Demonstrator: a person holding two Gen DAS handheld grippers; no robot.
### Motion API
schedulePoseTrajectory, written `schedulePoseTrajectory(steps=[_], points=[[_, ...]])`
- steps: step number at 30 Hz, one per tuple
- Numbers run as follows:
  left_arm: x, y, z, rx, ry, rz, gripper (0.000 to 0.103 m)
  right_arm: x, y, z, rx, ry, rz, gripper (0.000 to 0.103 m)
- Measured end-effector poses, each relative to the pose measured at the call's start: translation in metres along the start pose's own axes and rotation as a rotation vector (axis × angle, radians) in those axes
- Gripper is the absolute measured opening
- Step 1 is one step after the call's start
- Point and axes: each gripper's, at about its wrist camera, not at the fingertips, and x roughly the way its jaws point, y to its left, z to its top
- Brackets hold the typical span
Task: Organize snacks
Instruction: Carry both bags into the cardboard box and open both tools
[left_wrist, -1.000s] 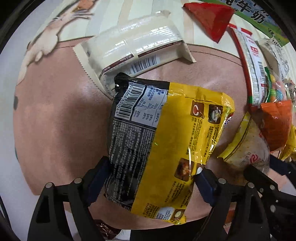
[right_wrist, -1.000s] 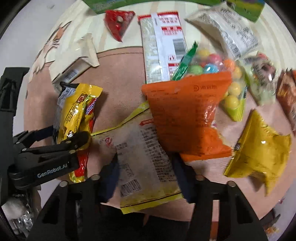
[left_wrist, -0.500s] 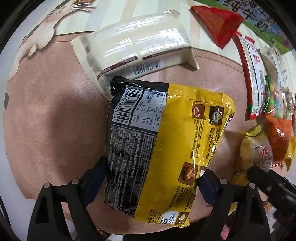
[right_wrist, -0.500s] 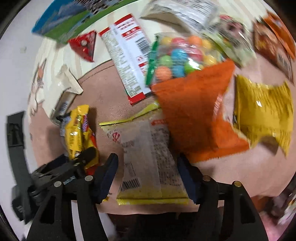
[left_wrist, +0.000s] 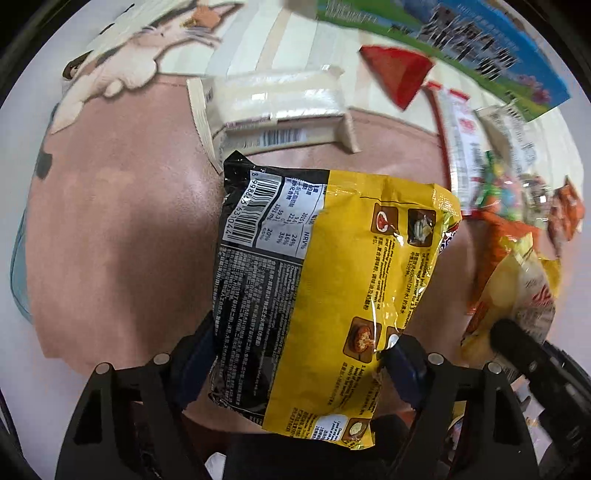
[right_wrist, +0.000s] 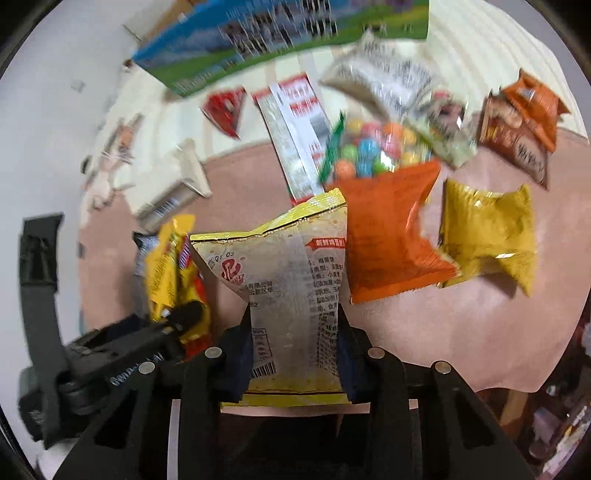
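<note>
Our left tongs (left_wrist: 299, 354), closing, clamp a yellow-and-black crinkly packet (left_wrist: 321, 288) with barcode at eleven o'clock; right tongs (right_wrist: 295, 354) clench a pale yellow-edged pouch (right_wrist: 284, 280) stamped "01 03".

Each gripper is matte black plastic: the left gripper (left_wrist: 299, 358) and the right gripper (right_wrist: 293, 350) have two broad angular arms with triangular cut-outs. Round silver screws (right_wrist: 375, 352) dot the arms, and dark blue pads (left_wrist: 404, 363) line the fingertips. White lettering (right_wrist: 135, 369), blurred, marks the left gripper's side.

Glossy crinkled plastic film wraps the yellow-black packet (left_wrist: 317, 280); the pink mat (left_wrist: 122, 236) looks matt, soft.
</note>
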Motion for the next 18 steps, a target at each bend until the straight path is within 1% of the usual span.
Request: schedulePoseTrajectory(steps=[2, 3, 6, 8, 9, 10, 12, 13, 14, 15, 16, 17, 18], points=[[-0.021, 0.005, 0.002, -0.018, -0.025, -0.022, 0.08, -0.022, -0.004, 0.005, -0.001, -0.032, 0.042, 0.039], [-0.025, 0.002, 0.012, -0.026, -0.038, -0.026, 0.08, -0.031, -0.006, 0.013, 0.0, -0.046, 0.06, 0.039], [-0.065, 0.001, 0.034, -0.048, -0.103, -0.057, 0.08, -0.058, -0.014, 0.046, 0.002, -0.09, 0.117, 0.039], [-0.095, -0.009, 0.057, -0.038, -0.154, -0.06, 0.08, -0.08, -0.021, 0.072, 0.002, -0.123, 0.157, 0.039], [-0.105, -0.014, 0.068, -0.038, -0.172, -0.063, 0.08, -0.086, -0.018, 0.088, 0.005, -0.134, 0.178, 0.039], [-0.121, -0.018, 0.087, -0.043, -0.197, -0.069, 0.08, -0.097, -0.02, 0.102, 0.003, -0.164, 0.194, 0.039], [-0.125, -0.041, 0.12, -0.045, -0.224, -0.077, 0.08, -0.114, -0.022, 0.133, -0.001, -0.186, 0.222, 0.039], [-0.134, -0.044, 0.143, -0.054, -0.242, -0.083, 0.08, -0.124, -0.023, 0.154, -0.01, -0.201, 0.235, 0.039], [-0.131, -0.055, 0.162, -0.056, -0.251, -0.088, 0.08, -0.13, -0.022, 0.171, -0.022, -0.212, 0.242, 0.039], [-0.133, -0.06, 0.185, -0.057, -0.257, -0.103, 0.081, -0.134, -0.02, 0.186, -0.033, -0.228, 0.244, 0.039], [-0.136, -0.067, 0.199, -0.062, -0.256, -0.112, 0.081, -0.14, -0.018, 0.207, -0.048, -0.251, 0.236, 0.039], [-0.134, -0.069, 0.227, -0.063, -0.246, -0.118, 0.081, -0.142, -0.015, 0.224, -0.056, -0.267, 0.224, 0.039], [-0.131, -0.071, 0.241, -0.06, -0.238, -0.12, 0.081, -0.137, -0.008, 0.245, -0.061, -0.287, 0.21, 0.039]])
